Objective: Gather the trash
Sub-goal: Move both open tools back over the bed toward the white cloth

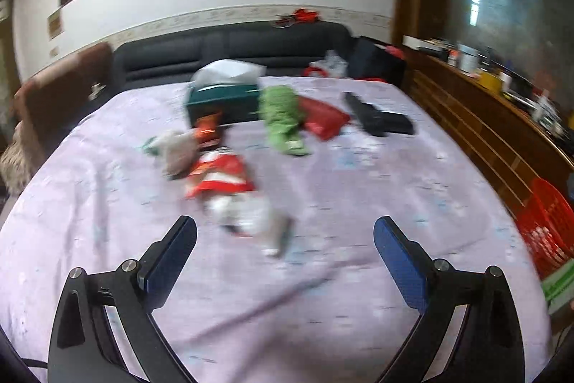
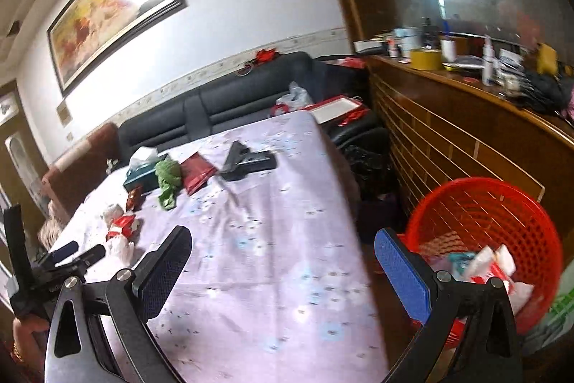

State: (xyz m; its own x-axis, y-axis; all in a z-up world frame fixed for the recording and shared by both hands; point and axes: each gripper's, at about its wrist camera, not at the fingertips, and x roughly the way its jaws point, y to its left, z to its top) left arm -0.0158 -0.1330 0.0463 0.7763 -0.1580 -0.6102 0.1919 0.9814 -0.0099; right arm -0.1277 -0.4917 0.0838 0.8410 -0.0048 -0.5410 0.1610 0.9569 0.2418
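Litter lies on the lilac-sheeted table (image 1: 358,196). In the left wrist view a crumpled white wrapper (image 1: 247,218) sits just beyond my left gripper (image 1: 285,225), which is open and holds nothing. Past it lie a red-and-white packet (image 1: 222,178), a grey paper wad (image 1: 177,153) and an orange snack wrapper (image 1: 208,131). My right gripper (image 2: 283,236) is open and empty over the table's right side. Its right finger stands in front of a red mesh basket (image 2: 484,221) that holds wrappers (image 2: 491,264). The right wrist view also shows the left gripper (image 2: 80,250) by the white wrapper (image 2: 120,248).
Farther back lie a teal tissue box (image 1: 222,103), a green cloth (image 1: 283,121), a red pouch (image 1: 323,119) and a black gun-shaped object (image 1: 380,119). A dark sofa (image 1: 233,49) runs behind the table. A wooden counter (image 2: 466,131) with clutter stands to the right, behind the basket.
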